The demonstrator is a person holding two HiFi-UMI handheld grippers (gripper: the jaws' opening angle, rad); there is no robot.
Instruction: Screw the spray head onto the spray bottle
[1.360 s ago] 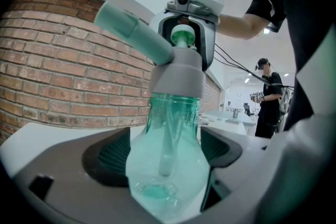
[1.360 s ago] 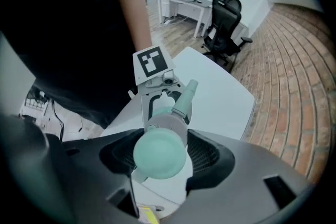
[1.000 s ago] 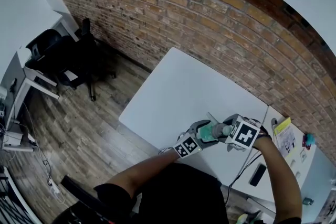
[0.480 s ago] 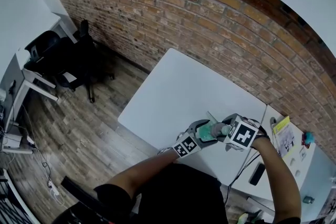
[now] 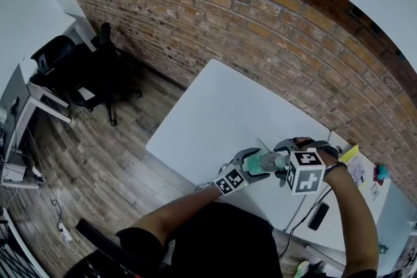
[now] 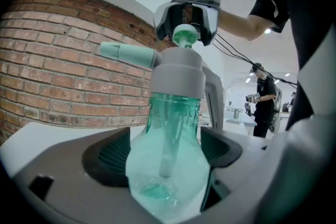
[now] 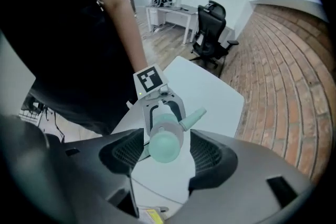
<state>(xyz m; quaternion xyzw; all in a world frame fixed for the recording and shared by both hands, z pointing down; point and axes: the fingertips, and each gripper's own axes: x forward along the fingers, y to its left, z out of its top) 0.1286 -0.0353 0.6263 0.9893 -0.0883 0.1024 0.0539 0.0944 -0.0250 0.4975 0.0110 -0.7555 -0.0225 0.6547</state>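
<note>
Left forearm [image 5: 182, 211] is stretched forward from the body. The left gripper [image 5: 255, 163] is held roughly level over the near edge of the table [image 5: 221, 107]. Its jaws are clamped on the body of the bottle [image 6: 168, 165], which is kept upright and clear of the table top.

Right forearm [image 5: 348, 205] is bent in from the right. The right gripper [image 7: 167, 157] is pointed straight down, directly above the left gripper's jaws. Its jaws are spread apart and nothing is gripped. The spray head [image 6: 178, 73] is seen just below and between them, with a gap to each pad.

The spray head is seated on the bottle's neck, above the left gripper. Its nozzle [image 6: 123, 52] is turned toward the brick wall [image 5: 260, 29]. A dip tube [image 6: 167, 149] is seen inside the clear green bottle. Whether the thread is fully tightened cannot be told.

Surface: white table top, set with one end against the wall. A second white table [image 5: 339, 218] is butted on beyond the right gripper, with a yellow item [image 5: 352, 158] and a flat black object [image 5: 320, 217] on it.

Room: wooden floor [image 5: 98, 153]. A black chair [image 5: 85, 68] and a white desk [image 5: 39, 101] are placed well to the left of the left gripper. A second person [image 6: 265, 97] is seen far behind, in the left gripper view.
</note>
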